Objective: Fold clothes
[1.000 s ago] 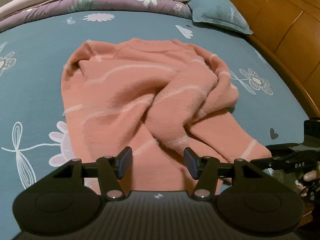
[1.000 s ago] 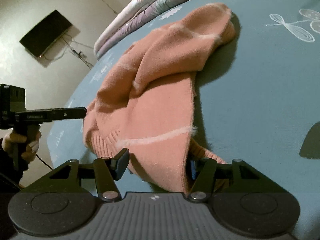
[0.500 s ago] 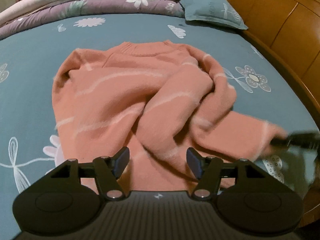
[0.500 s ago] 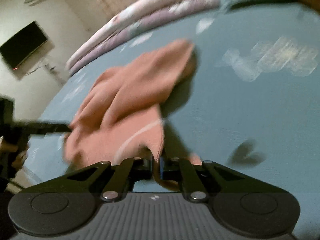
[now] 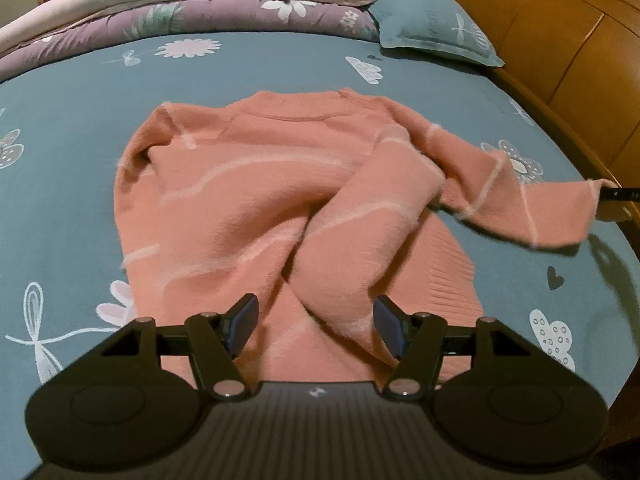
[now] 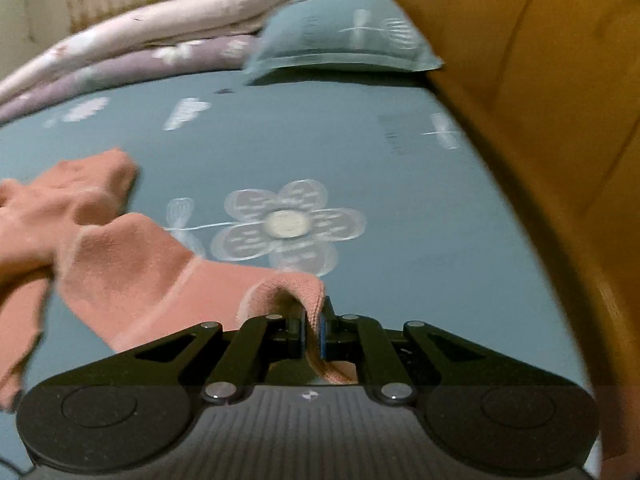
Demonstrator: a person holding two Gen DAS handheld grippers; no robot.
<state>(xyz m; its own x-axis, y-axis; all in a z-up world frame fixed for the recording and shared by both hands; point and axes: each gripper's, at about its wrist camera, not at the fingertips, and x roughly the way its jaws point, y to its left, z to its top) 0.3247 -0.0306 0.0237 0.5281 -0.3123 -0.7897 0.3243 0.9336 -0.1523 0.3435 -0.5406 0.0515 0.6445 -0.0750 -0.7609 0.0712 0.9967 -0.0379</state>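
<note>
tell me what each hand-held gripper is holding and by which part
The right hand-held gripper is shut on the sweater at a sleeve's cuff edge. The left hand-held gripper holds nothing.

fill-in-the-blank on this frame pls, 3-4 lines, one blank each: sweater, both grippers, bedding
1. The right gripper is shut on the sweater's ____.
2. The left gripper hovers over the sweater with its jaws ____.
3. The sweater lies on a ____ bedsheet printed with white flowers.
4. A teal pillow lies against the ____ headboard.

Missing words: sleeve; open; teal; wooden
</note>
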